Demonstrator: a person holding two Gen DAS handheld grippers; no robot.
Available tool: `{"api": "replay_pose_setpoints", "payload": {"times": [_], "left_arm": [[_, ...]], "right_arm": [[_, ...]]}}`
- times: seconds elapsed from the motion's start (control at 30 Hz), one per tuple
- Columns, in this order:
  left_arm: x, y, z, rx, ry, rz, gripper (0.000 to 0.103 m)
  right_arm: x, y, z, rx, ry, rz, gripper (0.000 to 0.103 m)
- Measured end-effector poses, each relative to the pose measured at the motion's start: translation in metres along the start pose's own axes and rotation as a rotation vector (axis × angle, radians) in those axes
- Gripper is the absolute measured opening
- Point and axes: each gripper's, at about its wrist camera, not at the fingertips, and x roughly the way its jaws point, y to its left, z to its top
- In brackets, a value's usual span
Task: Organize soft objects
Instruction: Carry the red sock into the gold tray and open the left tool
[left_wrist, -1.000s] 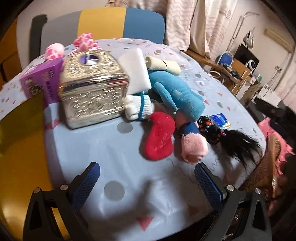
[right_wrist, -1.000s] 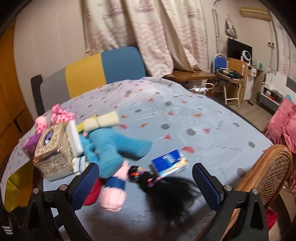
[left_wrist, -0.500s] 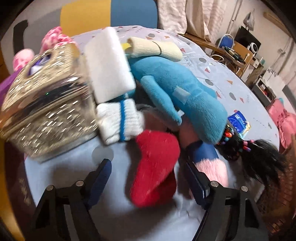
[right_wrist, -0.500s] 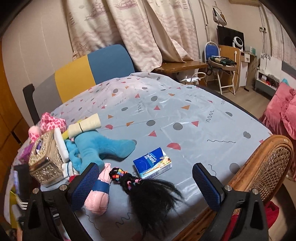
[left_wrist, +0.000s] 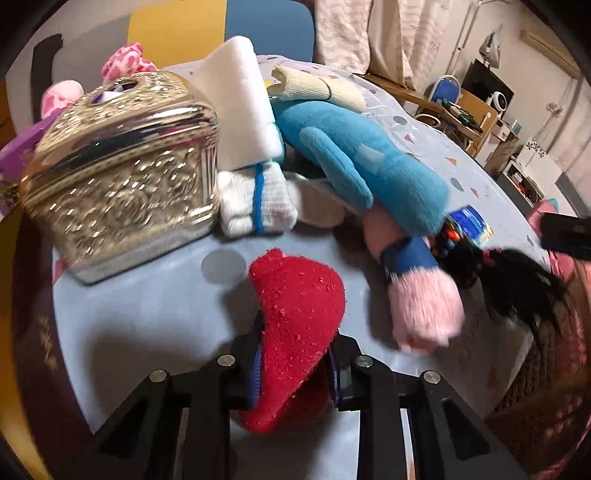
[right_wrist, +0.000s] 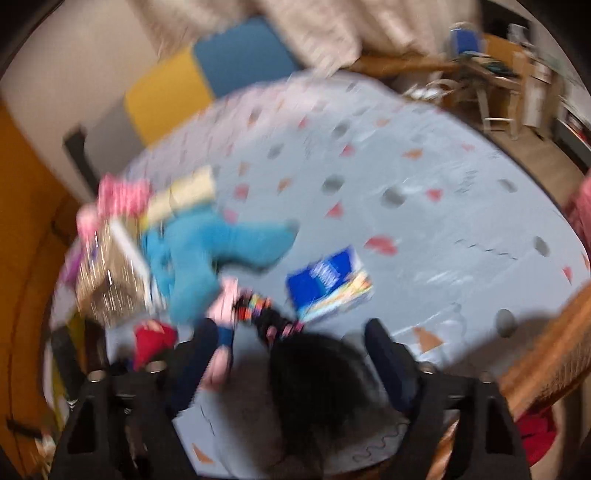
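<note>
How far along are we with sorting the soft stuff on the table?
Nothing looks sorted yet. In hand: the left claw is shut on the red sock; the right claw has been closing around the black hair tuft, pads not yet pressing. Left: blue plush, white sock roll, pink sock.

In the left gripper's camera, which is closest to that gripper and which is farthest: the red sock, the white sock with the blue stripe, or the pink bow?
1. Red sock: pinched between the left gripper's pads, right at the front.
2. White sock with the blue stripe: farther back, beside the gold box.
3. Pink bow: farthest, behind the gold box, upper left.
</note>
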Motion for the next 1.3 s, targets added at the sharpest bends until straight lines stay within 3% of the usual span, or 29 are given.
{"api": "replay_pose_setpoints", "payload": {"times": [0.13, 0.23, 0.4, 0.5, 0.57, 0.73, 0.87, 0.93, 1.03, 1.1, 1.3], "left_arm": [[-0.013, 0.003, -0.016, -0.01, 0.007, -0.019, 0.027], [-0.025, 0.005, -0.022, -0.028, -0.006, -0.031, 0.027], [-0.073, 0.015, -0.027, -0.055, -0.081, -0.068, 0.027], [-0.109, 0.028, -0.027, -0.084, -0.151, -0.089, 0.027], [-0.132, 0.047, -0.027, -0.128, -0.194, -0.081, 0.027], [-0.157, 0.11, -0.023, -0.292, -0.226, 0.021, 0.027], [-0.152, 0.176, -0.026, -0.461, -0.188, 0.122, 0.027], [-0.153, 0.201, -0.029, -0.51, -0.17, 0.13, 0.027], [-0.138, 0.223, -0.022, -0.534, -0.152, 0.163, 0.027], [-0.13, 0.231, -0.016, -0.547, -0.137, 0.146, 0.027], [-0.098, 0.237, 0.005, -0.539, -0.106, 0.17, 0.032]], "right_arm": [[0.035, 0.034, 0.003, -0.194, 0.181, -0.033, 0.066], [0.056, 0.057, 0.003, -0.331, 0.255, -0.093, 0.066], [0.094, 0.075, 0.003, -0.442, 0.37, -0.196, 0.064], [0.115, 0.075, -0.004, -0.5, 0.436, -0.266, 0.038], [0.126, 0.075, -0.01, -0.521, 0.467, -0.294, 0.038], [0.125, 0.078, -0.013, -0.526, 0.477, -0.269, 0.038], [0.124, 0.076, -0.012, -0.524, 0.486, -0.264, 0.038], [0.122, 0.076, -0.012, -0.523, 0.487, -0.262, 0.038], [0.134, 0.083, -0.013, -0.526, 0.486, -0.265, 0.038], [0.137, 0.081, -0.013, -0.525, 0.489, -0.262, 0.038], [0.14, 0.078, -0.013, -0.52, 0.494, -0.257, 0.038]]}}
